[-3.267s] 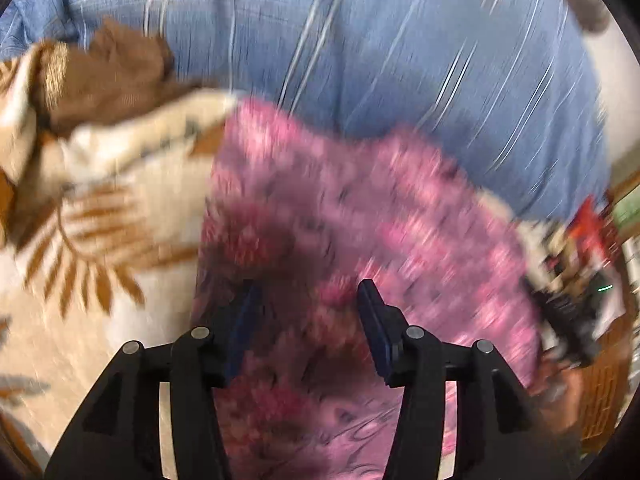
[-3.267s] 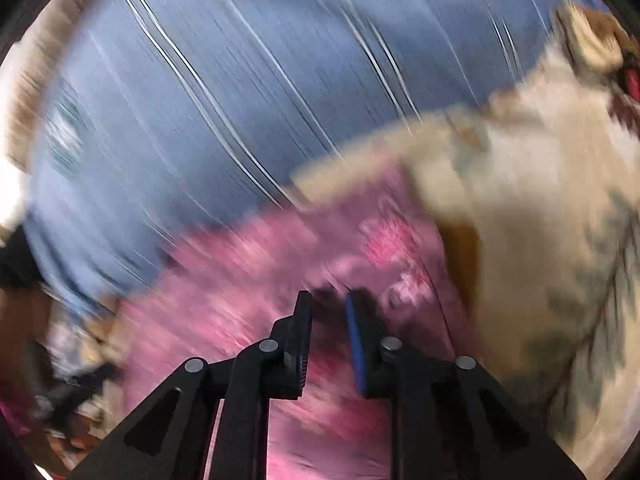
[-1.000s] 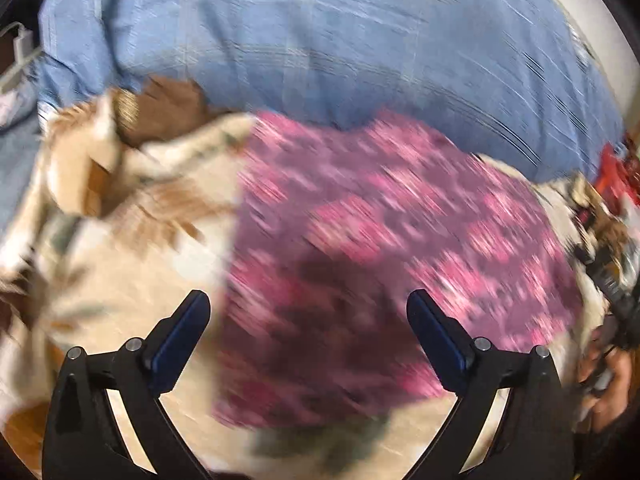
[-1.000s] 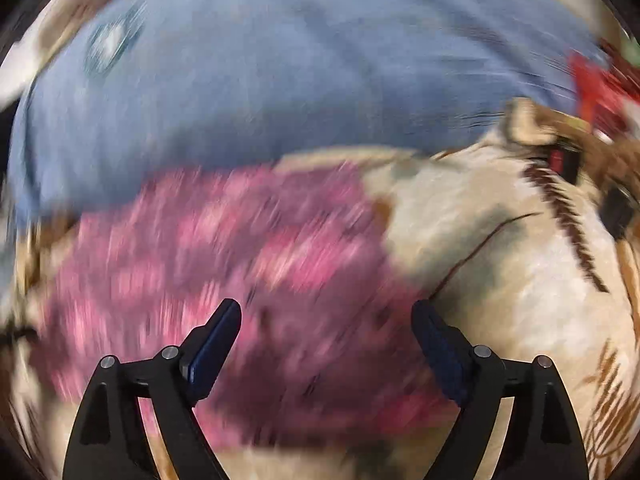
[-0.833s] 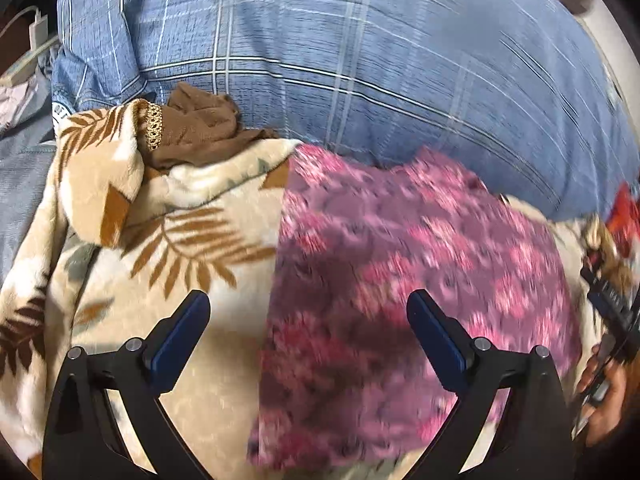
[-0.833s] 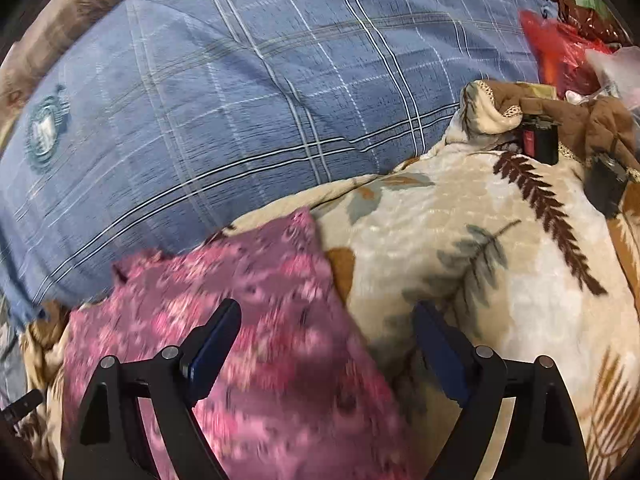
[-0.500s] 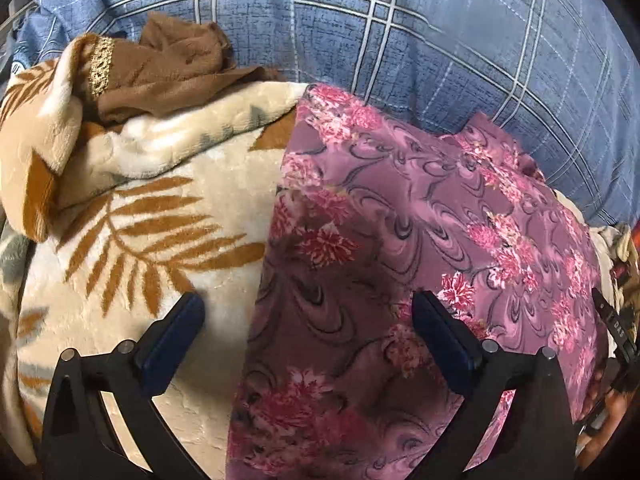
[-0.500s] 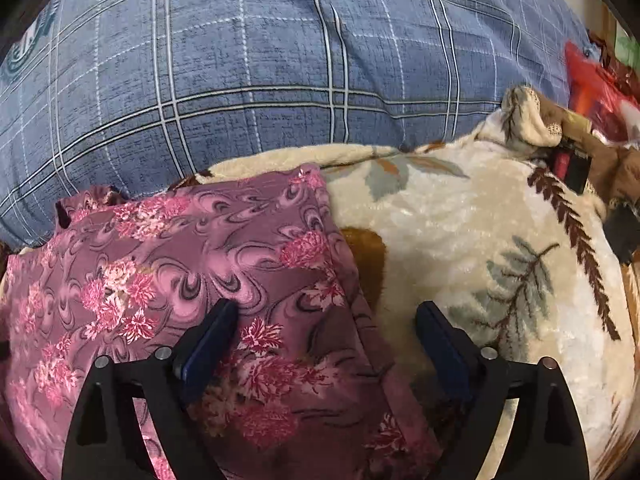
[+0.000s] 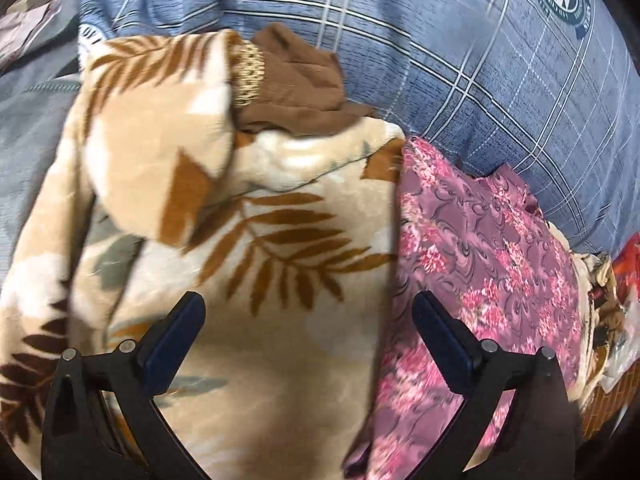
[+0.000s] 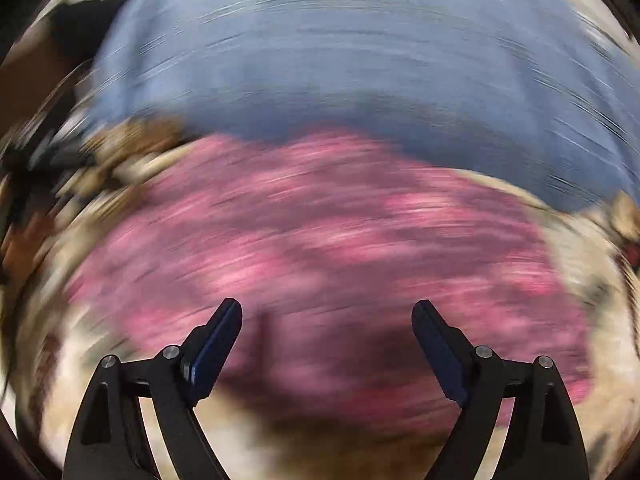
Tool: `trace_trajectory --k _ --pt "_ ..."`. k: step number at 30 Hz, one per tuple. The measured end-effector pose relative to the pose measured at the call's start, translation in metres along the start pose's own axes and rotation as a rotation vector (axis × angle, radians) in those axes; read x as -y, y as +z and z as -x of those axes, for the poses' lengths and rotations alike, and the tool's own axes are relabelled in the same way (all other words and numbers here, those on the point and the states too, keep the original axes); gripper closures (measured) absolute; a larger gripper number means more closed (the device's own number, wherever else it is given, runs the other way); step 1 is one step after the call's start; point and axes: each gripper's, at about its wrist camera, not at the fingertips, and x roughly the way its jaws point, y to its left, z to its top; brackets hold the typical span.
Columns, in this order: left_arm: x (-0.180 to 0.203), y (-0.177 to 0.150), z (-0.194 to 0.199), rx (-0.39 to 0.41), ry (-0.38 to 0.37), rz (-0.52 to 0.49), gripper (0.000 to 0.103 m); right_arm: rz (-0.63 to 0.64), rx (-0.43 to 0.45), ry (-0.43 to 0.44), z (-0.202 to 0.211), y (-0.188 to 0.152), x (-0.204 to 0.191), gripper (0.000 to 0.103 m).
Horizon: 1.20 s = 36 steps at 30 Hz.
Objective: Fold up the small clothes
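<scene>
A blue checked bedsheet (image 9: 500,92) fills the top, a leaf-print blanket (image 9: 280,240) below. The pink flowered cloth (image 9: 480,272) lies at right. The left gripper (image 9: 308,320) gapes empty; the right gripper (image 10: 326,320), wide, is closing slightly, empty.

That cream leaf-print blanket (image 9: 280,360) looks thick and fuzzy, proper plush fleece. The purple-pink floral garment (image 9: 480,272) is thin, smooth cloth with a slight sheen. The blue checked bedcover (image 9: 460,60) looks like matt woven cotton, and the brown knit piece (image 9: 300,92) looks soft.
</scene>
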Motion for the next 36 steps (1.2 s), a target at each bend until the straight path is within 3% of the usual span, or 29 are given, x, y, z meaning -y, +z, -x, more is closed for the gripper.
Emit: trace_trajectory --k 2,5,9,13,14,15,16,17,18,25,29,33,34,36 --pt "-0.006 -0.002 0.006 -0.016 -0.008 -0.014 0.000 0.160 -0.003 0.030 -0.006 -0.002 -0.050 0.015" --pt "-0.009 -0.004 0.014 -0.027 -0.013 -0.041 0.000 0.302 0.003 0.022 -0.014 -0.002 -0.103 0.015" --pt "-0.012 -0.005 0.015 -0.044 -0.012 -0.064 0.000 0.374 0.013 -0.013 -0.031 0.007 -0.146 0.016" --pt "-0.017 -0.005 0.017 -0.055 -0.023 -0.062 0.000 0.383 0.048 -0.083 -0.048 0.021 -0.160 0.018" --pt "-0.018 -0.003 0.017 -0.058 -0.029 -0.061 0.000 0.379 0.052 -0.090 -0.052 0.023 -0.163 0.028" --pt "-0.018 -0.002 0.017 -0.061 -0.035 -0.060 0.000 0.377 0.048 -0.093 -0.053 0.024 -0.167 0.049" --pt "-0.017 -0.001 0.017 -0.063 -0.042 -0.060 0.000 0.375 0.042 -0.095 -0.055 0.025 -0.170 0.060" --pt "-0.016 0.001 0.016 -0.068 -0.052 -0.059 0.000 0.371 0.036 -0.110 -0.056 0.026 -0.171 0.084" --pt "-0.014 0.003 0.015 -0.074 -0.066 -0.060 0.000 0.363 0.035 -0.136 -0.057 0.027 -0.170 0.091" --pt "0.013 0.020 -0.014 -0.158 -0.248 -0.010 0.000 0.191 0.177 -0.124 -0.024 0.027 -0.127 0.093" --pt "0.037 0.028 -0.040 -0.218 -0.364 0.066 0.000 0.157 0.196 -0.093 -0.016 0.027 -0.116 0.094" --pt "0.065 0.032 -0.059 -0.268 -0.351 0.057 0.000 0.137 0.199 -0.053 -0.013 0.027 -0.109 0.094" --pt "0.071 0.033 -0.062 -0.271 -0.338 0.044 0.003 0.131 0.201 -0.045 -0.013 0.026 -0.107 0.094" --pt "0.081 0.036 -0.063 -0.260 -0.322 0.015 0.025 0.114 0.209 -0.030 -0.010 0.024 -0.101 0.094"
